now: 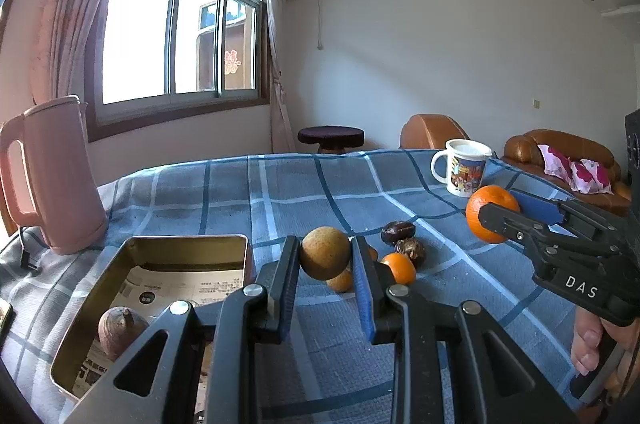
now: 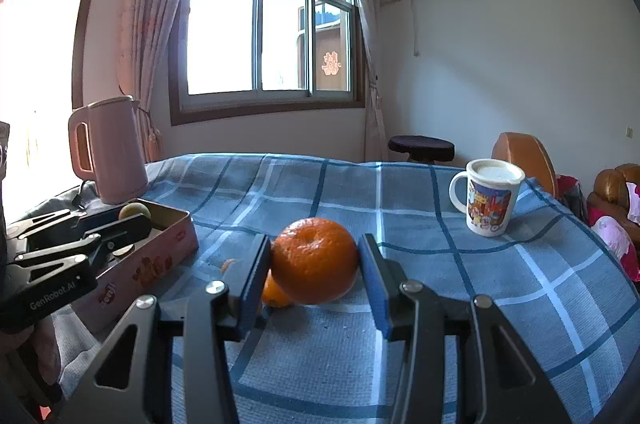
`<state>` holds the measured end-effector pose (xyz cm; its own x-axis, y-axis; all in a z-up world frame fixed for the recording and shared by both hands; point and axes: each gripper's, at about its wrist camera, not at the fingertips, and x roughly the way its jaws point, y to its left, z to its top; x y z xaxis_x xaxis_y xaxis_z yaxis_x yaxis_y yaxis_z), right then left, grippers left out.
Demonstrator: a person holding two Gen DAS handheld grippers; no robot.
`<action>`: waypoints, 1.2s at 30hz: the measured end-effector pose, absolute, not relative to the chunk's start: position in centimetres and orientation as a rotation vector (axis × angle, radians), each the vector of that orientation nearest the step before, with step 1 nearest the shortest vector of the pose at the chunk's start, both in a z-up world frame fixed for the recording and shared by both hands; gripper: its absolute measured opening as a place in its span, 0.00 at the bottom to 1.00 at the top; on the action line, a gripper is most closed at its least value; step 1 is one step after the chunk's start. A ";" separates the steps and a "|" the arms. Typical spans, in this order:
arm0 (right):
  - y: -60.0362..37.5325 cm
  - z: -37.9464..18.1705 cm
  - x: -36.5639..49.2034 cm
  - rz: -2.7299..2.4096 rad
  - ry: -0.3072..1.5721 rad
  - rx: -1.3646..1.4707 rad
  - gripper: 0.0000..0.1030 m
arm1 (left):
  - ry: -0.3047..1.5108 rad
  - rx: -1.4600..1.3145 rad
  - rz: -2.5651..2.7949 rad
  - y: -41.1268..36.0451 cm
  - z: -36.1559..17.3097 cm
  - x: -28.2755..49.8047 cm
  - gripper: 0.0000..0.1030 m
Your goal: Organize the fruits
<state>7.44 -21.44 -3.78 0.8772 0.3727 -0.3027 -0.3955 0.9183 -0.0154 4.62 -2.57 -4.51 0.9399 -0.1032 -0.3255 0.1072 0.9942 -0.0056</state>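
Note:
My left gripper is shut on a round tan-brown fruit and holds it above the blue checked cloth, just right of the open metal tin. The tin holds a brown pointed fruit. My right gripper is shut on a large orange, lifted above the cloth; it also shows in the left wrist view. Small oranges and dark dried fruits lie on the cloth behind the left gripper.
A pink kettle with a cord stands at the left behind the tin. A printed white mug stands at the far right of the table. Sofa, chair and stool stand beyond the table's far edge.

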 end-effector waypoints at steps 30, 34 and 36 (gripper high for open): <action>-21.3 -3.1 5.3 0.385 0.195 -0.095 0.46 | 0.260 0.046 -0.071 -2.7 -4.0 3.3 0.27; -20.7 -3.1 5.2 0.392 0.197 -0.105 0.46 | 0.260 0.043 -0.071 -2.7 -4.0 3.3 0.27; -20.6 -3.1 5.3 0.395 0.199 -0.106 0.46 | 0.261 0.044 -0.073 -2.8 -4.0 3.3 0.27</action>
